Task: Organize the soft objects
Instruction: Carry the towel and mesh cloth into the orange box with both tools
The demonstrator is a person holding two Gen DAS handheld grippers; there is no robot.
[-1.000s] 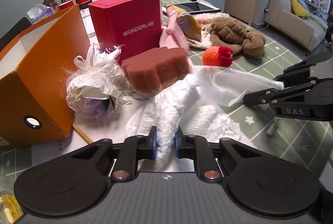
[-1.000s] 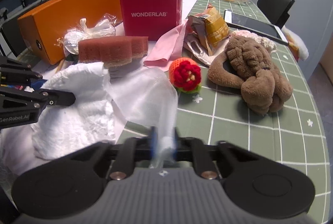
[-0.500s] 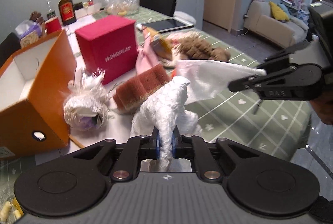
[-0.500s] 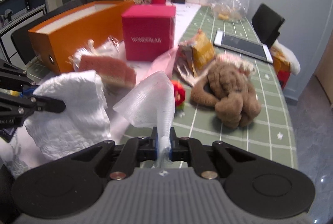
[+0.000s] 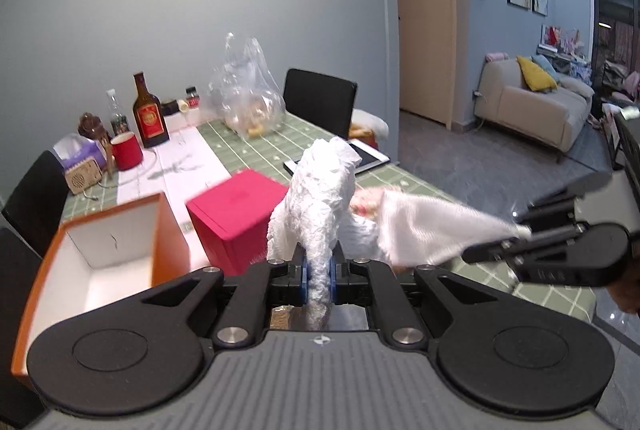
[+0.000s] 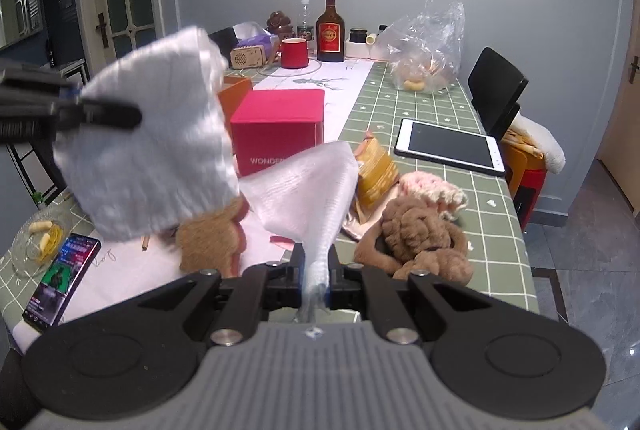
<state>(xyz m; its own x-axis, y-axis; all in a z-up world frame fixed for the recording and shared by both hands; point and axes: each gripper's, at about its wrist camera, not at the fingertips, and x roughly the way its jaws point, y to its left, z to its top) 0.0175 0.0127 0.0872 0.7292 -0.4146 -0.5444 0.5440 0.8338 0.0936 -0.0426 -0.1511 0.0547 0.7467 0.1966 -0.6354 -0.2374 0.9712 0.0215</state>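
Both grippers hold one white cloth (image 5: 320, 198) in the air above the table. My left gripper (image 5: 319, 276) is shut on one end of it, and the cloth rises crumpled in front of the camera. My right gripper (image 6: 315, 280) is shut on the other end (image 6: 308, 198). In the left wrist view the right gripper (image 5: 516, 236) pulls its corner out to the right. In the right wrist view the left gripper (image 6: 100, 114) holds its part (image 6: 156, 146) up at the left. A brown plush toy (image 6: 420, 234) and a brown sponge (image 6: 212, 242) lie below.
An open orange box (image 5: 96, 262) stands at the left, a red Wonderlab box (image 6: 278, 128) behind the cloth. A tablet (image 6: 450, 146), snack bag (image 6: 376, 174), pink knit piece (image 6: 432, 190), phone (image 6: 60, 278), bottle (image 6: 330, 30), red mug (image 6: 294, 52) and plastic bag (image 6: 428, 46) are on the green table.
Both grippers have risen well above the table with the white cloth, lifting it off the surface and stretching it between them. The table objects now sit lower and farther away.
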